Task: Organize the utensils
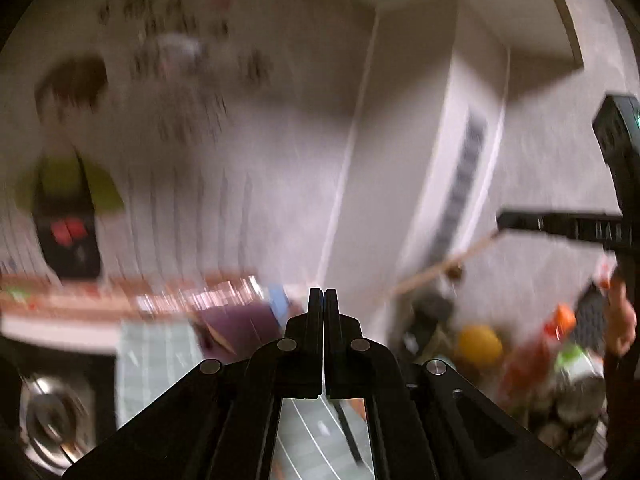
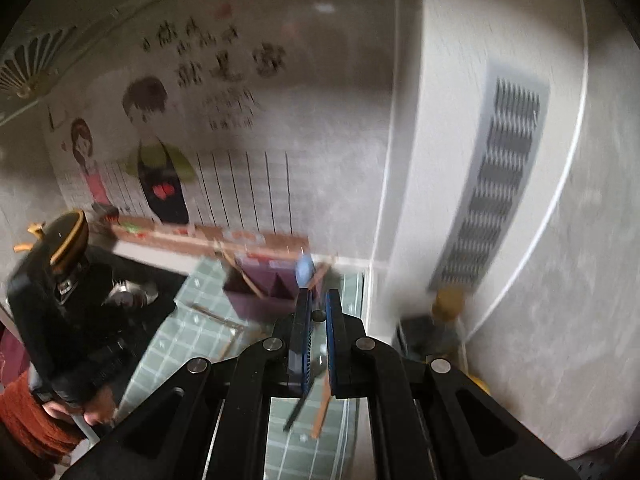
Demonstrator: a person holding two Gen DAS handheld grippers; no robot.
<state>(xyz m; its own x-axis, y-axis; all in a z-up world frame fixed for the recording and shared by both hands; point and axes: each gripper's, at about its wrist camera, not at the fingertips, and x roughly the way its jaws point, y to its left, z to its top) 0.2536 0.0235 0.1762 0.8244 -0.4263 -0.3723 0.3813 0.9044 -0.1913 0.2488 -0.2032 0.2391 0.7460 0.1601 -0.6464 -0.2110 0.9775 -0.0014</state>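
Both views are motion-blurred. My left gripper (image 1: 323, 294) is shut with nothing between its fingers. My right gripper (image 2: 318, 294) is shut on a wooden chopstick (image 2: 322, 408) that runs down between its pads; a dark utensil handle (image 2: 298, 410) also shows below the jaws. In the left wrist view the right gripper (image 1: 500, 220) holds the chopstick (image 1: 444, 266) up at the right. A purple utensil holder (image 2: 260, 292) with wooden sticks and a blue spoon (image 2: 303, 270) stands on the green tiled mat (image 2: 180, 344), ahead of the right gripper. The holder also shows in the left wrist view (image 1: 236, 324).
A white appliance with a vent (image 2: 500, 184) stands at the right. A sink with a metal drain (image 1: 52, 412) lies at the left. Fruit and packets (image 1: 480, 344) sit at the right. A decorated wall (image 2: 220, 120) is behind. More chopsticks (image 2: 216, 318) lie on the mat.
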